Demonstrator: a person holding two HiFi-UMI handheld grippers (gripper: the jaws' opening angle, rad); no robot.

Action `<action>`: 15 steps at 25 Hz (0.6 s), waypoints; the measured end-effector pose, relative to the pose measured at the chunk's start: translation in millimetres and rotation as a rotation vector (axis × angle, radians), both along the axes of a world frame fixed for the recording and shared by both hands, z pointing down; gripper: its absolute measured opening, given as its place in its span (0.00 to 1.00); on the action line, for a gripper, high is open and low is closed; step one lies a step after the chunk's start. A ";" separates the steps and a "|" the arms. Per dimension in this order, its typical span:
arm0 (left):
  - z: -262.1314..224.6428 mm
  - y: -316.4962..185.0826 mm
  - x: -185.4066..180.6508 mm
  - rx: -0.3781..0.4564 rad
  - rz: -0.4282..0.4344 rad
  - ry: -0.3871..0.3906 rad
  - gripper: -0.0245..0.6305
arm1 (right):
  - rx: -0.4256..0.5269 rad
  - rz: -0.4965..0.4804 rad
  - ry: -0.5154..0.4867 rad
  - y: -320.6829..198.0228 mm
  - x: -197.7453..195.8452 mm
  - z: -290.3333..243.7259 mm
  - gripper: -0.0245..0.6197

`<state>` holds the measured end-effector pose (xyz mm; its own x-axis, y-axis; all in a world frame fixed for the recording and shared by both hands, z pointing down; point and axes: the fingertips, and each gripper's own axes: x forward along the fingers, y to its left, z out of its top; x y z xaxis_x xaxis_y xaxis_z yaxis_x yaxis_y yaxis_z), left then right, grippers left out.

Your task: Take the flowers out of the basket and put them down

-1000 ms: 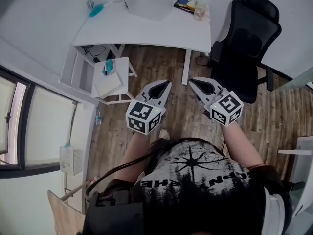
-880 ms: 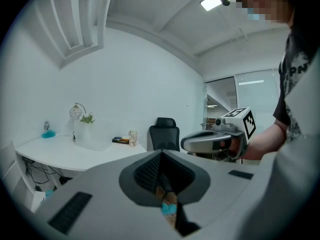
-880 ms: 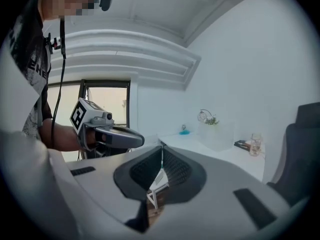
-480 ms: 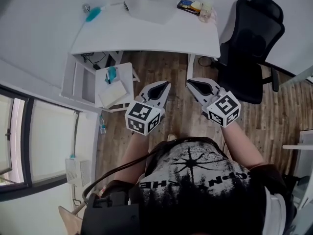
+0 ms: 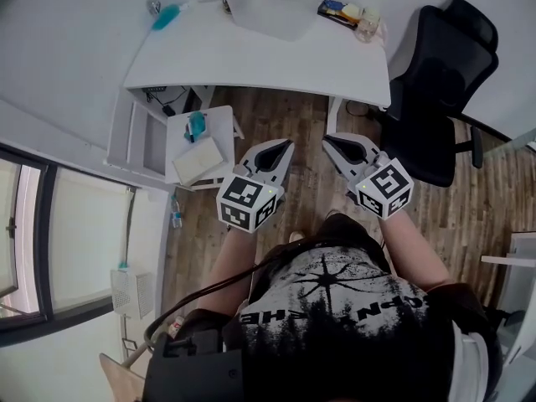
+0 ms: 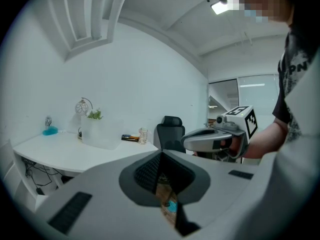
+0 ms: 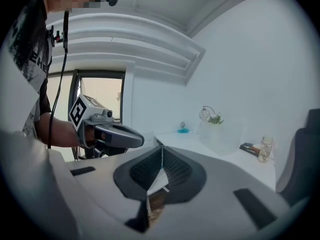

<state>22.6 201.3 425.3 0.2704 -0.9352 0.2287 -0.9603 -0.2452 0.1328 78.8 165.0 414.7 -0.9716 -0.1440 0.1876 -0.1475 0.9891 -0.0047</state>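
both my grippers are closed on nothing: the left gripper [image 5: 285,146] and the right gripper [image 5: 330,140] each have their jaws pressed together, with only floor showing past the tips. the basket [image 5: 275,13], a frosted, pale box, stands on the far side of the white desk [image 5: 251,57], well apart from me, with bare floor and the width of the desktop between it and my fingertips. it lies straight ahead, roughly between the lines of my two hands, since both point slightly inward; from above it sits a touch to the left gripper's side, so i judge that hand a little nearer, though not by much. the flowers [image 6: 94,115] show only as a green tuft above the basket's rim at its left end. they seem to stand upright, stems hidden behind the wall, so i expect a reach over the rim and down.
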 end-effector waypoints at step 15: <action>21.1 -85.8 -57.8 -0.014 -0.097 0.017 0.05 | -0.024 -0.090 0.018 -93.2 -65.6 26.1 0.07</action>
